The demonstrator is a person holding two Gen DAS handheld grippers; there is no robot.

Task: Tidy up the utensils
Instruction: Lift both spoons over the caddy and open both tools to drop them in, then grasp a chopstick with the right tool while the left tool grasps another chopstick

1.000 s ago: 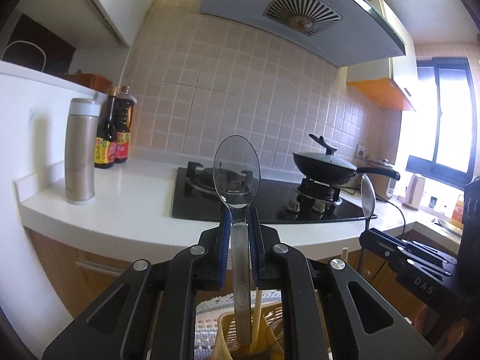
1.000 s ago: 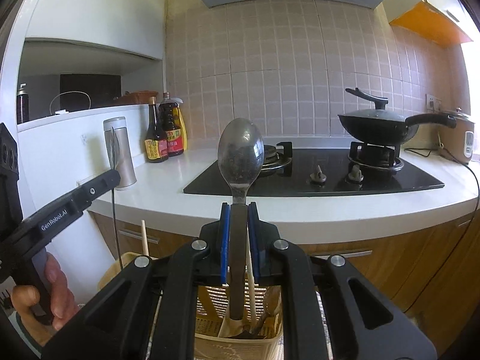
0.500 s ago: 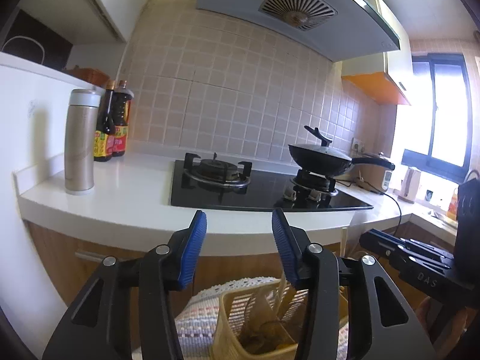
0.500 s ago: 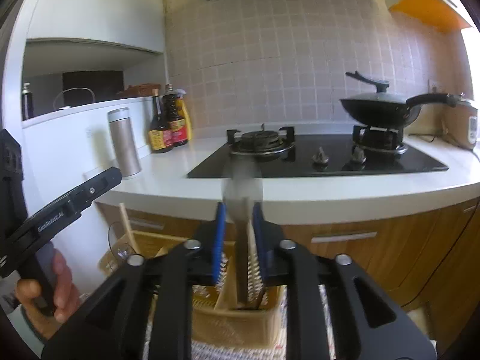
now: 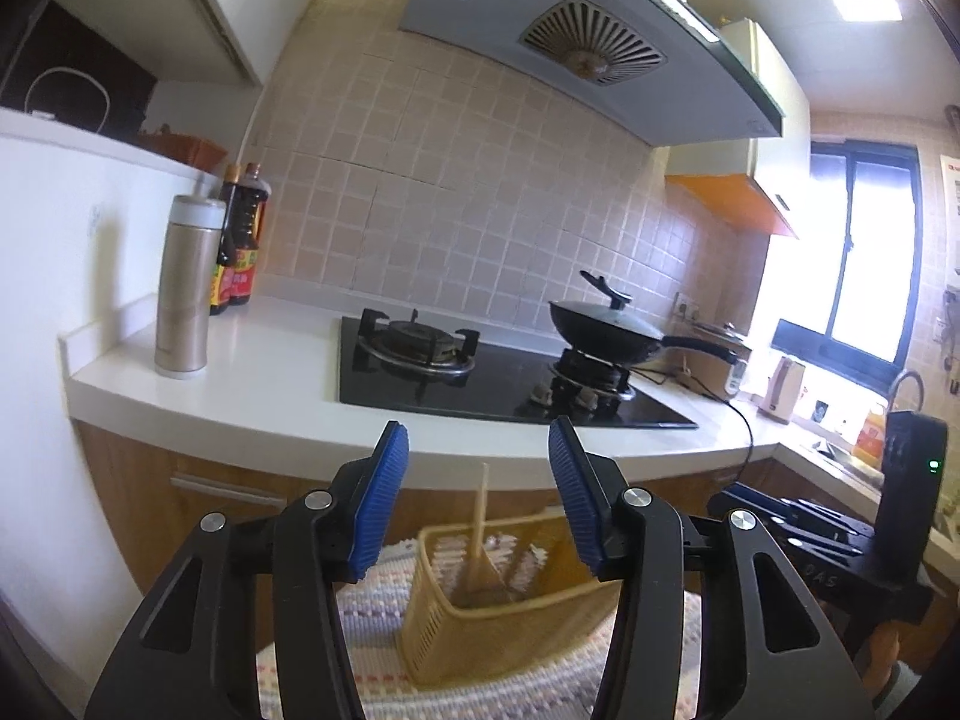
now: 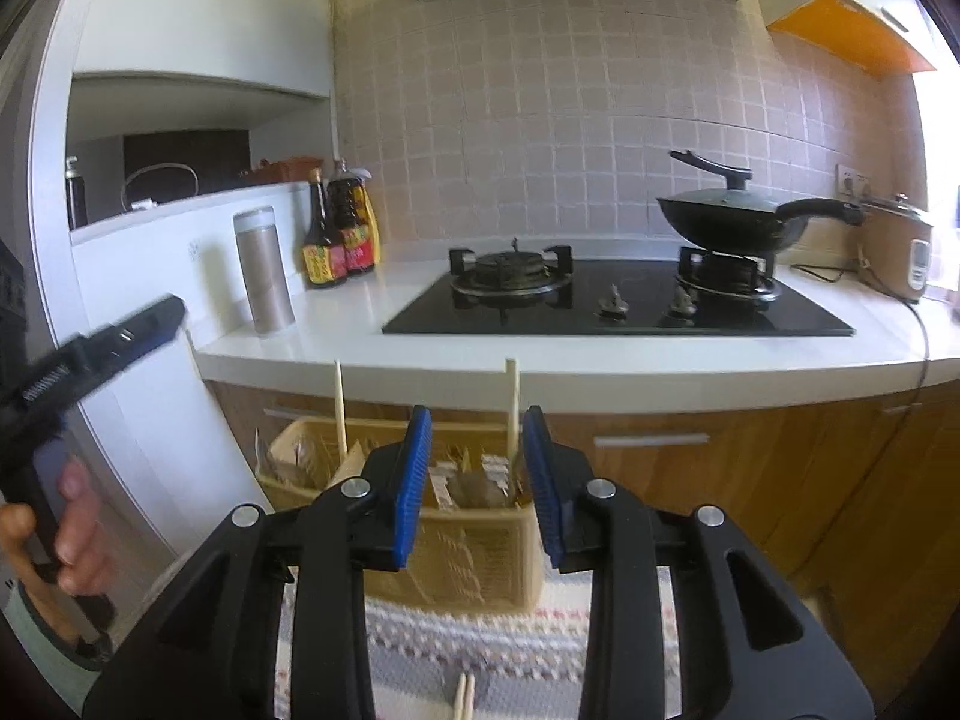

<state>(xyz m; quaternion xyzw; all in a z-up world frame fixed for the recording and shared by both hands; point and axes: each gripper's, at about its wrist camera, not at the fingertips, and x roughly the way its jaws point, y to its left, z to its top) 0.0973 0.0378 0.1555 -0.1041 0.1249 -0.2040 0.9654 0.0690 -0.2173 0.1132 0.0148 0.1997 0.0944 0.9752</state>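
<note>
Basket (image 6: 462, 546) | chopsticks (image 6: 512, 402) upright inside (contents blurred) | both tools spread, empty

left wrist: low, close above the yellow basket (image 5: 480, 618), facing the stove counter (image 5: 282, 384) from its left | right wrist: low, close behind basket, facing counter squarely | shared: basket, hob (image 6: 618, 300), wok (image 6: 726, 222)

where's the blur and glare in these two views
Left wrist view: window blown out white, basket soft. Right wrist view: the left tool at the frame's left edge is motion-smeared, basket slightly soft; both show fisheye bending at the edges.
</note>
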